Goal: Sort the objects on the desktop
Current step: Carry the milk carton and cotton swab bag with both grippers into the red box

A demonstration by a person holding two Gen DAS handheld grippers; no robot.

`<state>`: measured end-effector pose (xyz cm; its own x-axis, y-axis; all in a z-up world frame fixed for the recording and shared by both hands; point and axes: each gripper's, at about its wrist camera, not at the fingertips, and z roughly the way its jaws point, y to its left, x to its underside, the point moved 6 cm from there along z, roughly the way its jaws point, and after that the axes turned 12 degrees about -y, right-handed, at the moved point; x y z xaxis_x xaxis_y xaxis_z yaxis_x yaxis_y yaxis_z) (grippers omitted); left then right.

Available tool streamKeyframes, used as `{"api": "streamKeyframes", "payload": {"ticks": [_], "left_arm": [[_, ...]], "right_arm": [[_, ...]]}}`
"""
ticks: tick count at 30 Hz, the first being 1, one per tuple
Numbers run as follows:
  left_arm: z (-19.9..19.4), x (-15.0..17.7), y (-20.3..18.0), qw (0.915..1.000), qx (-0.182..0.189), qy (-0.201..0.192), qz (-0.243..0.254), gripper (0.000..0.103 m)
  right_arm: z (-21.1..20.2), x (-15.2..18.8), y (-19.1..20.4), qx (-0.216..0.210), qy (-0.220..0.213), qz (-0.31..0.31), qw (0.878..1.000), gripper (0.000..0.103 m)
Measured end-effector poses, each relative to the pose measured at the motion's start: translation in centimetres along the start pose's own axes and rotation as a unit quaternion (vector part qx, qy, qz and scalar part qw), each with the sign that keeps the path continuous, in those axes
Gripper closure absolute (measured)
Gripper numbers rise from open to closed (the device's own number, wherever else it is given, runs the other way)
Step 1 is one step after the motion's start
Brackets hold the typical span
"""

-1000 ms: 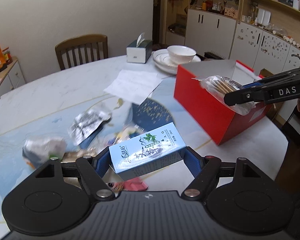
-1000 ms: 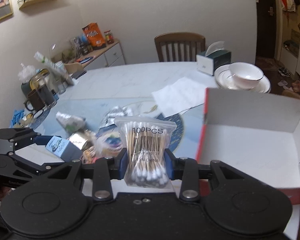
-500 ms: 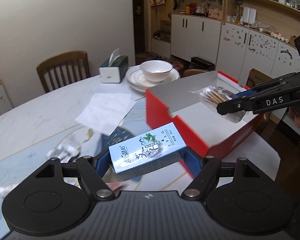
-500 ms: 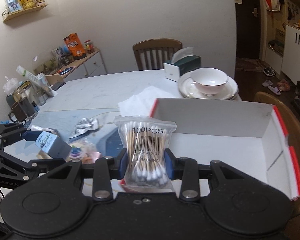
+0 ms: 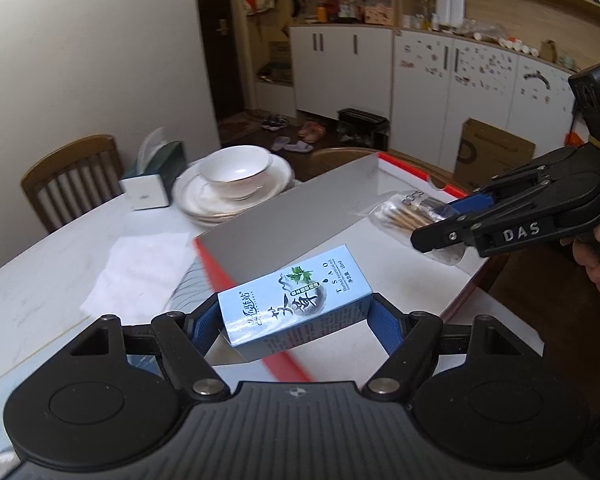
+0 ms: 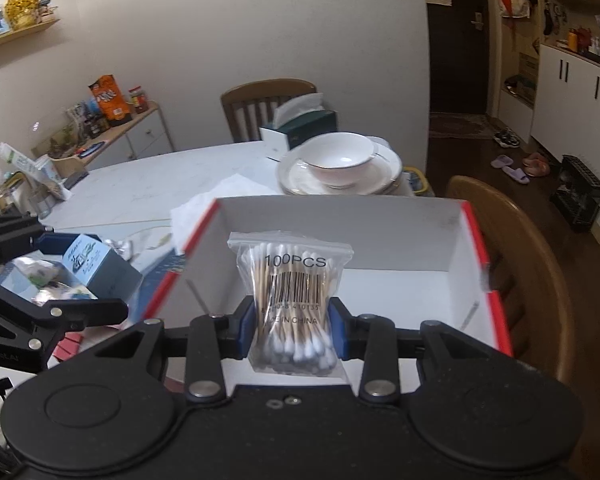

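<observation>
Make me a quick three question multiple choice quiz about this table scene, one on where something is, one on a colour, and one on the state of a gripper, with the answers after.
1. Where is the bag of cotton swabs?
A. Lying on the table
B. Held over the open box
C. On the plates

2. What colour is the outside of the open box?
A. Red
B. Green
C. Yellow

3. What is the left gripper doing?
A. Hanging open with nothing in it
B. Shut on the bowl
C. Shut on the small blue carton

Answers:
1. B, the right gripper clamps the bag above the box's white inside.
2. A, its outer walls and rim show red.
3. C, both blue pads press the carton's ends.
</observation>
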<state>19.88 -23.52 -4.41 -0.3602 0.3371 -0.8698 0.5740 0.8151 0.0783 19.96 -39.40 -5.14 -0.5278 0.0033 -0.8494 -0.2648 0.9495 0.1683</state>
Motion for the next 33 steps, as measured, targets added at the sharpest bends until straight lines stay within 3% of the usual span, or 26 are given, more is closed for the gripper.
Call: {"api": "streamKeyframes", "payload": {"ticks": [15,23,33], "left_arm": [[9.2,0.2,-3.1,0.9948,0.04,0.079,0.049,0.027],[13.0,0.8,-2.5,0.9901,0.046,0.129,0.032,0.026],[15.8,2.4,-2.2,0.9782,0.05,0.2,0.024,0.026]], "right_arm": [[2.9,1.0,-4.5,0.019,0.041,-0.018,0.999,0.067],[5.0,2.2,-5.4,0.019,0.084,-0.027,0.996,0.067],[7.0,3.5,-5.5,0.027,0.138,-0.046,0.989,0.067]]}}
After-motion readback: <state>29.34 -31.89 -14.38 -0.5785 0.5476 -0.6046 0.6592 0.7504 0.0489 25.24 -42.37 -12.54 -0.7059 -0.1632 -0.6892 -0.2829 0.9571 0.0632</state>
